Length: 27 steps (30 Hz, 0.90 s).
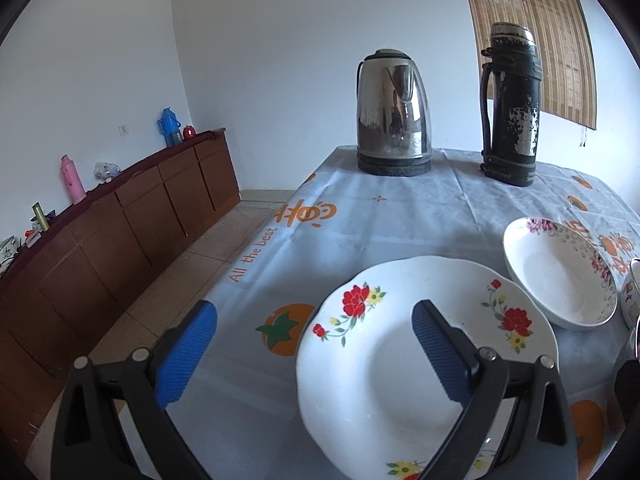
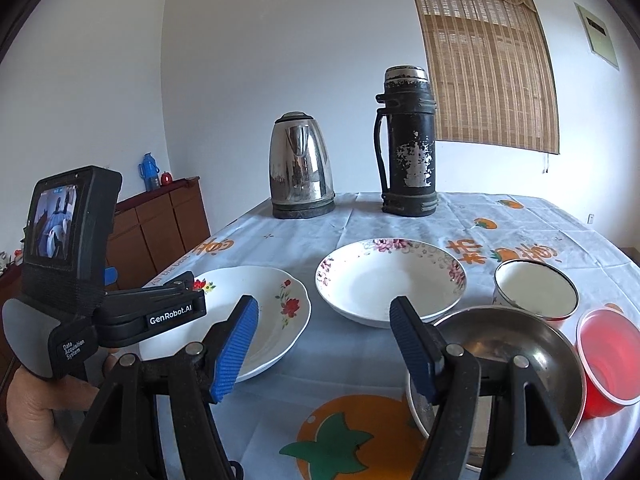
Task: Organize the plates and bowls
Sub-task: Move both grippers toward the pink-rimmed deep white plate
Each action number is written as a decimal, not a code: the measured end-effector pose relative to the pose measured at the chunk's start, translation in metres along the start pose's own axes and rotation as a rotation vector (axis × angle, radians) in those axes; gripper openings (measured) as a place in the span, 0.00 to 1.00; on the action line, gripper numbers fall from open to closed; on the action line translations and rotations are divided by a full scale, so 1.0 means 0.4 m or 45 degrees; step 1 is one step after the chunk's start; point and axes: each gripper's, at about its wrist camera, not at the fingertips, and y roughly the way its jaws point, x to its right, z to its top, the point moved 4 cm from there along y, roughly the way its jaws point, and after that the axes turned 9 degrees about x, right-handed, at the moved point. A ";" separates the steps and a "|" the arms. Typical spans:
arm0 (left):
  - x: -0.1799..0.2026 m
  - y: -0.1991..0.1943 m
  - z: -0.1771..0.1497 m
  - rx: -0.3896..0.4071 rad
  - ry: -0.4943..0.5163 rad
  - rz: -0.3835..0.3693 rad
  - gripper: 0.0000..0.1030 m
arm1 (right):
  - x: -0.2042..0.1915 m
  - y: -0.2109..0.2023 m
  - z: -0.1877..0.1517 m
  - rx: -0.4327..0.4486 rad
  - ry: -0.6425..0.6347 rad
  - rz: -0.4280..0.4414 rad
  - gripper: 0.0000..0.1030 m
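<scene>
Okay, both grippers spread, holding nothing. My left gripper (image 1: 314,338) straddles the near-left rim of the red-flower plate (image 1: 400,360) on the counter (image 1: 360,216); pink-flower bowl (image 2: 390,280) sits just beside. I'd pinch the rim squarely, lift level, then stack.

Tablecloth (image 1: 360,232) reads "All the best"; left tongs (image 2: 172,312) "GenRobot.AI".

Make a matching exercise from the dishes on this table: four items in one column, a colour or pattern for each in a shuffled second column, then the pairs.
1. plate
2. deep dish
3. metal bowl
4. plastic cup

A. translucent red
B. bare silver steel
C. white with red and yellow flowers
D. white with a pink and purple floral rim

Pairs: 1-C, 2-D, 3-B, 4-A
</scene>
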 end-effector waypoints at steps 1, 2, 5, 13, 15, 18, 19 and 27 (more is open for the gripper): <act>0.001 -0.002 0.000 0.002 -0.002 -0.004 0.97 | 0.000 0.000 0.000 -0.003 0.001 0.005 0.68; 0.002 -0.004 0.001 0.007 -0.001 -0.004 0.97 | 0.000 -0.002 0.000 0.000 0.002 0.006 0.68; 0.006 -0.004 0.000 0.016 0.017 0.009 0.97 | -0.001 -0.009 -0.001 0.017 -0.001 0.005 0.68; 0.016 -0.005 -0.001 0.029 0.021 -0.022 0.97 | -0.006 -0.019 -0.002 0.034 -0.018 -0.002 0.68; 0.022 -0.010 0.001 0.046 0.028 -0.029 0.97 | -0.008 -0.021 -0.001 0.036 -0.019 -0.002 0.68; 0.028 -0.012 0.001 0.049 0.035 -0.041 0.97 | -0.008 -0.019 0.000 0.028 -0.018 0.001 0.68; 0.028 -0.012 0.001 0.049 0.034 -0.046 0.97 | -0.008 -0.019 -0.001 0.026 -0.018 0.000 0.68; 0.023 -0.012 -0.004 0.033 -0.014 -0.070 0.97 | -0.006 -0.027 0.000 0.033 -0.004 -0.014 0.68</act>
